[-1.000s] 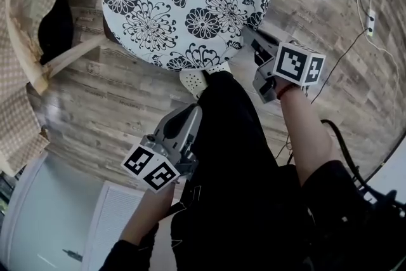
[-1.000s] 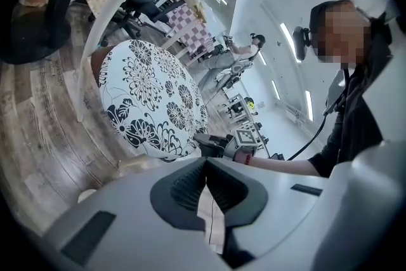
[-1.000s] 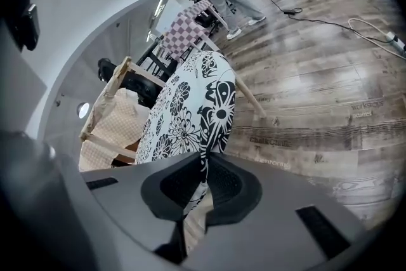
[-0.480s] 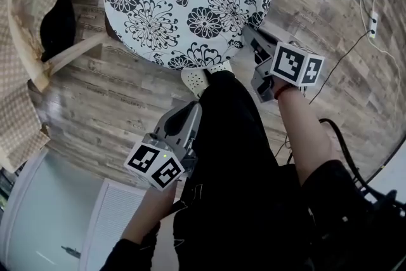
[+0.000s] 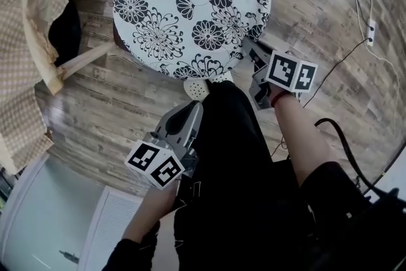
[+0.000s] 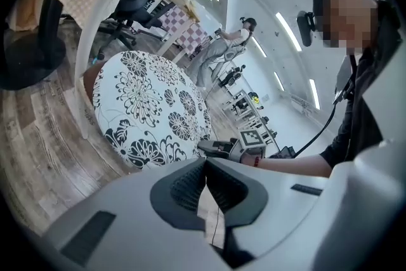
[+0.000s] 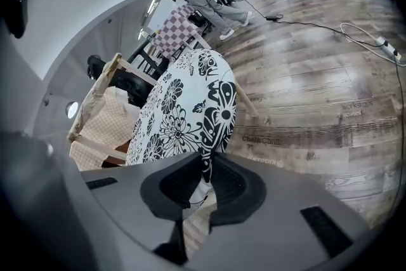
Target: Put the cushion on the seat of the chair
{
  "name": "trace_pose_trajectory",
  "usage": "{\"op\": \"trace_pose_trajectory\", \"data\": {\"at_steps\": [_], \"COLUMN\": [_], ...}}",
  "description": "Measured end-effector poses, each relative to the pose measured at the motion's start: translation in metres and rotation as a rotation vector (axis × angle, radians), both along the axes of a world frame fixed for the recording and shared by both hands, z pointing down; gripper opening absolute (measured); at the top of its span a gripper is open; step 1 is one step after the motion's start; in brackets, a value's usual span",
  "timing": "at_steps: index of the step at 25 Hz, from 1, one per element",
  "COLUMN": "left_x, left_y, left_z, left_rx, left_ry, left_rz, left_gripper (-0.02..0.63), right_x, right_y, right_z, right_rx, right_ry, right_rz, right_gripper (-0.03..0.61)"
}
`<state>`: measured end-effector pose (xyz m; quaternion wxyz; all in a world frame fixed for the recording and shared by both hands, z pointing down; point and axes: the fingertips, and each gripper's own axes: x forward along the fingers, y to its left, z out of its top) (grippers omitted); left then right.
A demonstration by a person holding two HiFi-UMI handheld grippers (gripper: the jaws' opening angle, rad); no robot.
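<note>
the right forearm reaches up from 5 o'clock, its tool (image 5: 252,52) angled steeply down and clamped on the rim of the floral cushion (image 5: 190,6) at the cushion's 4 o'clock edge. the left tool (image 5: 189,111) sits low by the person's leg, its jaws pressed together with nothing between them. the cushion fills 12 o'clock of the head view, beside the wooden chair (image 5: 44,41) at 9 o'clock. compared with a second ago, both have slid slightly toward 3 o'clock in the view, while the tools hold their poses.
</note>
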<state>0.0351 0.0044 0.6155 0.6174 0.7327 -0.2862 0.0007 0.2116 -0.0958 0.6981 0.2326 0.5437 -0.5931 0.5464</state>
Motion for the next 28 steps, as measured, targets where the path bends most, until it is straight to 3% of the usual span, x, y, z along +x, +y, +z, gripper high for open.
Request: {"op": "trace_pose_trajectory", "data": {"at_steps": [10,20,28], "left_x": [-0.012,-0.033,-0.047], "left_y": [-0.033,-0.058,-0.048], "left_z": [-0.009,-0.034,-0.038], "left_rx": [0.054,0.08,0.052], "left_ry": [0.01,0.02,0.014], "left_rz": [-0.028,-0.065,-0.078], "left_gripper": [0.015,0.014,0.015], "right_x": [0.0,0.004,0.008], "right_y": [-0.001,0.001,0.001], "right_z": [0.003,0.004,0.006], "right_rx": [-0.047,-0.104,-0.15], "right_ry": [0.072,0.133,0.193], "right_rz": [-0.015,0.031,0.027], "right_gripper": [0.046,0.078,0.106]}}
